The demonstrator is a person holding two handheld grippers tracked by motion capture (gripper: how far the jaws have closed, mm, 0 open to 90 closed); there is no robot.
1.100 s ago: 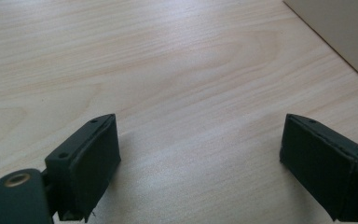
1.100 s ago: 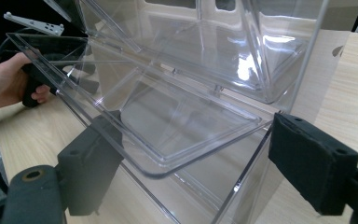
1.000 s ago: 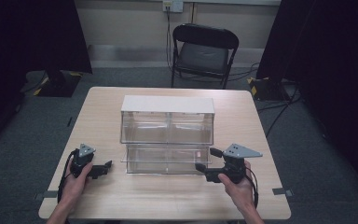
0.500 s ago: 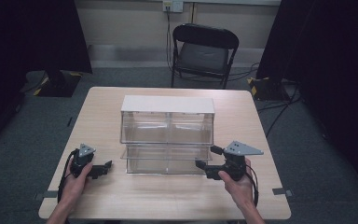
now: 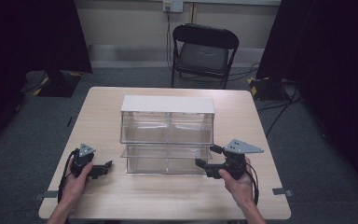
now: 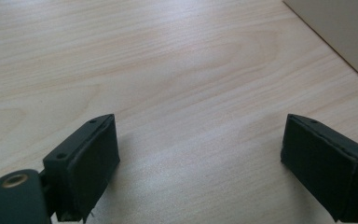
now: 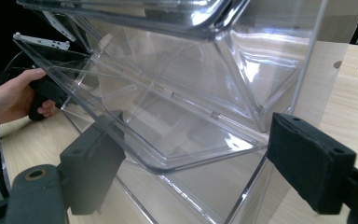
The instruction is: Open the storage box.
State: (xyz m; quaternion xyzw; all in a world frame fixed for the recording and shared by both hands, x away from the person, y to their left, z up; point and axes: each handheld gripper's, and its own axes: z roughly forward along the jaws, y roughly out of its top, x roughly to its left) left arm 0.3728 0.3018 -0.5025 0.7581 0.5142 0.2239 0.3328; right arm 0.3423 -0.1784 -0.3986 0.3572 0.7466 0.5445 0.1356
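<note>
A clear plastic two-tier drawer unit point(image 5: 168, 123) with a white top stands mid-table. Its lower drawer point(image 5: 165, 161) is pulled out toward me. My right gripper point(image 5: 206, 156) sits at that drawer's front right corner. In the right gripper view the drawer's rounded corner point(image 7: 168, 158) lies between the wide-set jaws of that gripper point(image 7: 200, 158), and the pads do not press on it. Those jaws have just been closing a little. My left gripper point(image 5: 105, 168) rests left of the drawer, open over bare wood point(image 6: 200, 154).
The wooden table point(image 5: 168, 200) has bare room in front of the drawer and on both sides. A black folding chair point(image 5: 205, 46) stands beyond the far edge. Dark curtains and floor cables flank the table. The left hand point(image 7: 9, 100) shows through the plastic.
</note>
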